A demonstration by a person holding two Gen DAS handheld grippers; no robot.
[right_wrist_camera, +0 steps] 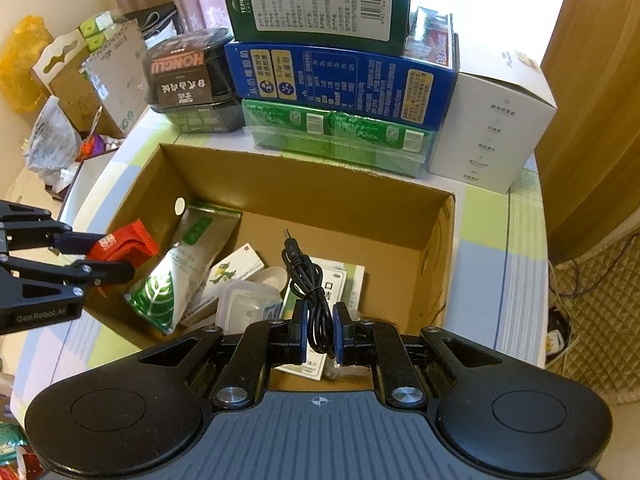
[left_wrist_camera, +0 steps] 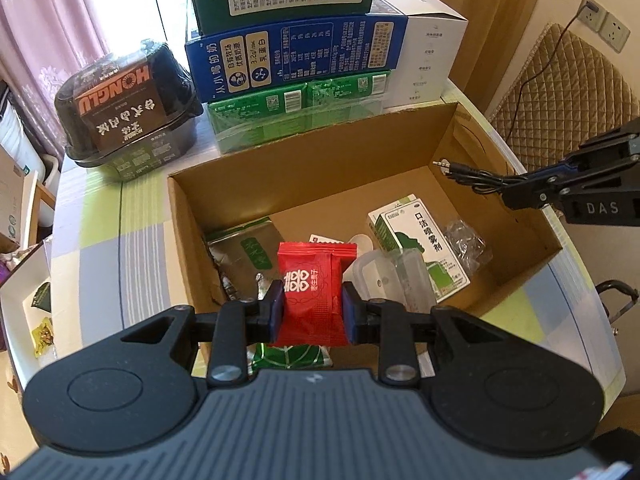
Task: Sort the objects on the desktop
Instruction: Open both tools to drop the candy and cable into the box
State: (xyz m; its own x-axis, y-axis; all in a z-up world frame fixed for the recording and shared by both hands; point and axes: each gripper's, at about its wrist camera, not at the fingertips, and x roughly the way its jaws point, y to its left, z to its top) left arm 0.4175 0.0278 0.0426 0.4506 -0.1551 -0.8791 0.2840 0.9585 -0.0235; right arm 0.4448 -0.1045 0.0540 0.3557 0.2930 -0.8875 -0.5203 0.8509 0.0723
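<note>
My left fingers [left_wrist_camera: 313,309] are clamped on a red foil candy sachet with white printing [left_wrist_camera: 314,292], pinched across its middle so that its crimped top stands up between the blue pads. My right fingers [right_wrist_camera: 320,334] are clenched on a coiled black audio cable with a metal jack plug [right_wrist_camera: 306,280], whose loops rise ahead of the pads with the plug pointing away from me. Both loads hang above the open brown cardboard box [left_wrist_camera: 400,148] that lies just ahead of and below both pairs of fingers. Beneath my left fingers, on the box floor, lie a silver and green leaf-printed pouch [right_wrist_camera: 180,276] and a clear plastic lidded container [left_wrist_camera: 390,276]; further to the right sits a white and green medicine carton [left_wrist_camera: 420,240], which lies directly under my right fingers. Beyond the box's far wall stands a stack of green and blue milk cartons [left_wrist_camera: 296,56] on the checked table [left_wrist_camera: 96,240]. I judge the step in hand to be dropping both items in. To do it well, I should lower each load close to the floor before releasing, keep the two pairs of fingers well apart, and let the cable go where its loops will not snag on the box rim.
</note>
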